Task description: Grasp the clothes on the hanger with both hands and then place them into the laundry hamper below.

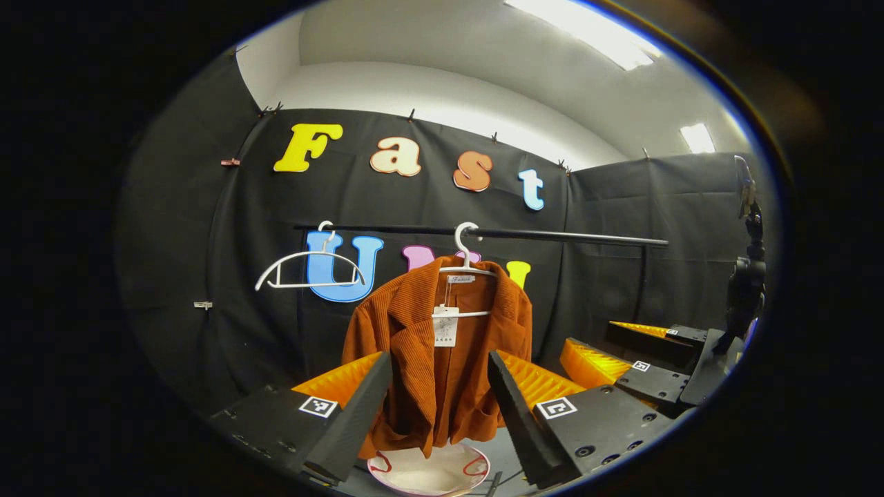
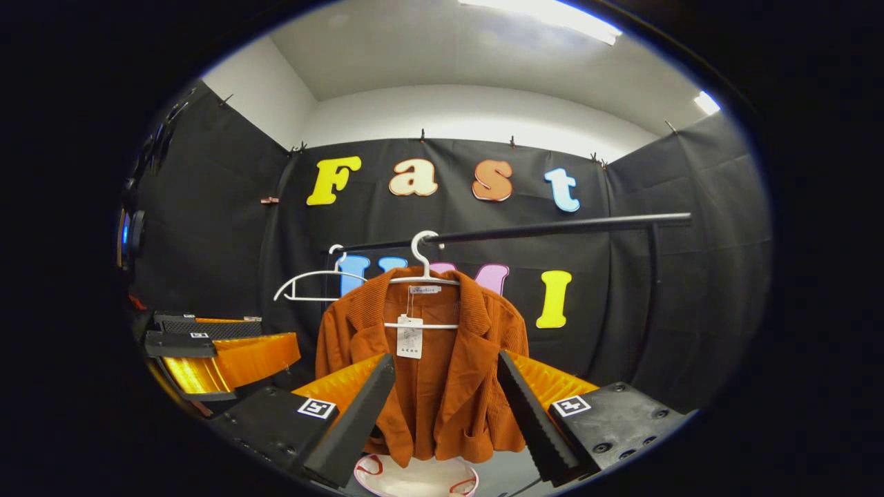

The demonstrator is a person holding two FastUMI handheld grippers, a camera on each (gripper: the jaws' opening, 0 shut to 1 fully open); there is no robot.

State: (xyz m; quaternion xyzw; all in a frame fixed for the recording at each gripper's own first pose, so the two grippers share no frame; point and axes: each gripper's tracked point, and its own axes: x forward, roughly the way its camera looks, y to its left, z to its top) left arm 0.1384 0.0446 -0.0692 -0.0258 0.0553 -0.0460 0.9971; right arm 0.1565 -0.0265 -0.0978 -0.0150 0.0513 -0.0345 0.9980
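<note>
While the orange jacket (image 1: 442, 345) is hung on a white hanger (image 1: 466, 252) from the rail (image 1: 552, 236), the hamper (image 1: 428, 473) is seen at 6 o'clock beneath it; jaws of the left gripper (image 1: 438, 407) and right gripper (image 2: 445, 414) are held apart, gripping nothing.

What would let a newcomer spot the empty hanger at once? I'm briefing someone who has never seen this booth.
Find the black rail that runs across the booth's dark cloth wall. Two white hangers hook over it, side by side. The empty hanger is the bare wire-thin one, left of the hanger that carries the rust-orange jacket.
</note>
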